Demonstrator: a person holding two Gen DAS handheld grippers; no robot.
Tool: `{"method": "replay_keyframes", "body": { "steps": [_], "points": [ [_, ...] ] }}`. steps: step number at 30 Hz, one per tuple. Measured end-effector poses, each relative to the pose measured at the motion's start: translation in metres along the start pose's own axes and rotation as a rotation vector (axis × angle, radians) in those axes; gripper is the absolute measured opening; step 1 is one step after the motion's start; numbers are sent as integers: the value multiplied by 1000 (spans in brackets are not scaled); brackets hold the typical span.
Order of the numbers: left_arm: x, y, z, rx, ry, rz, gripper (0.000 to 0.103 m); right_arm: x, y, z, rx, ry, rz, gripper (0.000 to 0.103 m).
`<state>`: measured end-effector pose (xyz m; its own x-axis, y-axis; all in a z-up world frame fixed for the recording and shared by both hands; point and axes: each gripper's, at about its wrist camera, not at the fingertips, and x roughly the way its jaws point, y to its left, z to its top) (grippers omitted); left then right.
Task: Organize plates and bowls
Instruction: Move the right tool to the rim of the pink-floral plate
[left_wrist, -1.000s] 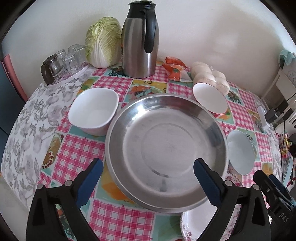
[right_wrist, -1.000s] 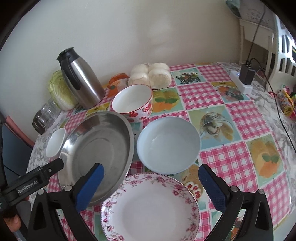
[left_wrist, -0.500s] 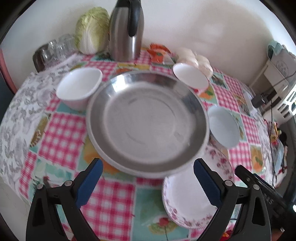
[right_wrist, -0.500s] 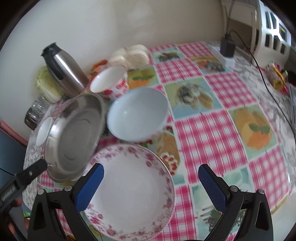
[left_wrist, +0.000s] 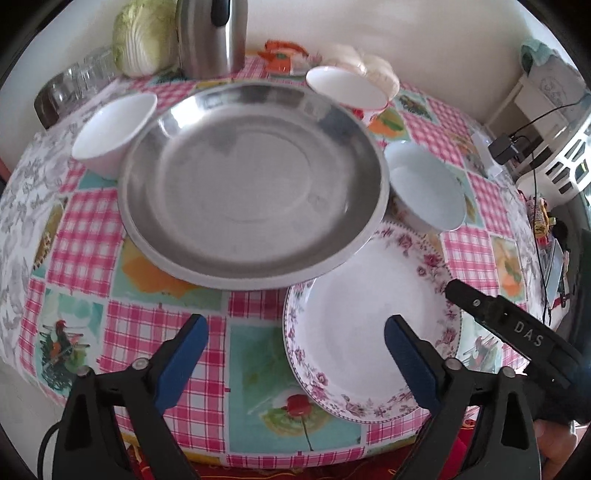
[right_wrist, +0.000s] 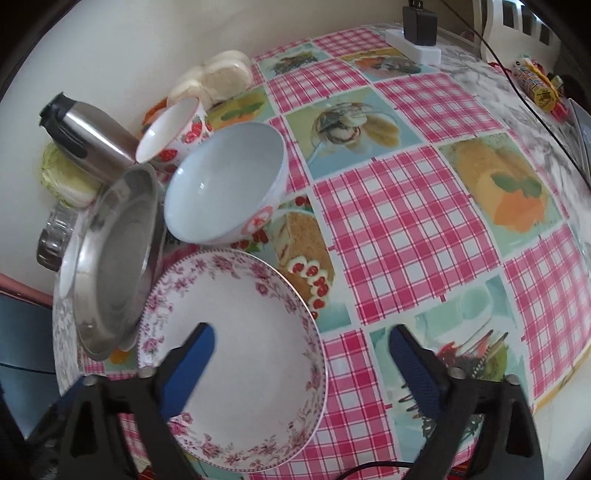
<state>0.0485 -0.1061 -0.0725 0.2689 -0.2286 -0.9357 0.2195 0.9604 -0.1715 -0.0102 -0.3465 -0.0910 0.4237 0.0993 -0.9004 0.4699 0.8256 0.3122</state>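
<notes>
Lying beneath right gripper (right_wrist: 299, 354): floral plate (right_wrist: 240, 325).

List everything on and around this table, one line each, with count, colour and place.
steel plate: one, silver, centre, rim over the floral plate
floral plate: one, white with pink flowers, near edge
pale blue bowl: one, right of the steel plate
white bowl: one, left of it
strawberry bowl: one, white and red, behind
thermos: one, steel and black, by the wall
cabbage: one, green, beside the thermos
glasses: several, clear, far left
buns: a few, white, by the wall
left gripper: blue fingers, open
right gripper: blue fingers, open
</notes>
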Motion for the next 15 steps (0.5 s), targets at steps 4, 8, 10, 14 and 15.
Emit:
{"method": "replay_keyframes", "body": {
  "steps": [4, 8, 10, 14, 15],
  "points": [
    [13, 2, 0, -28, 46, -13, 81, 4, 1, 2, -2, 12, 21, 62],
    [25, -1, 1, -31, 81, -20, 73, 11, 2, 4, -6, 24, 43, 43],
    [30, -1, 1, -36, 99, -22, 68, 15, 1, 5, -6, 31, 44, 36],
    [42, 0, 1, -64, 130, -37, 57, 22, -6, 7, 16, 40, 68, 31],
    [45, 0, 1, -71, 137, -39, 54, 26, -7, 9, 25, 46, 76, 28]
  ]
}}
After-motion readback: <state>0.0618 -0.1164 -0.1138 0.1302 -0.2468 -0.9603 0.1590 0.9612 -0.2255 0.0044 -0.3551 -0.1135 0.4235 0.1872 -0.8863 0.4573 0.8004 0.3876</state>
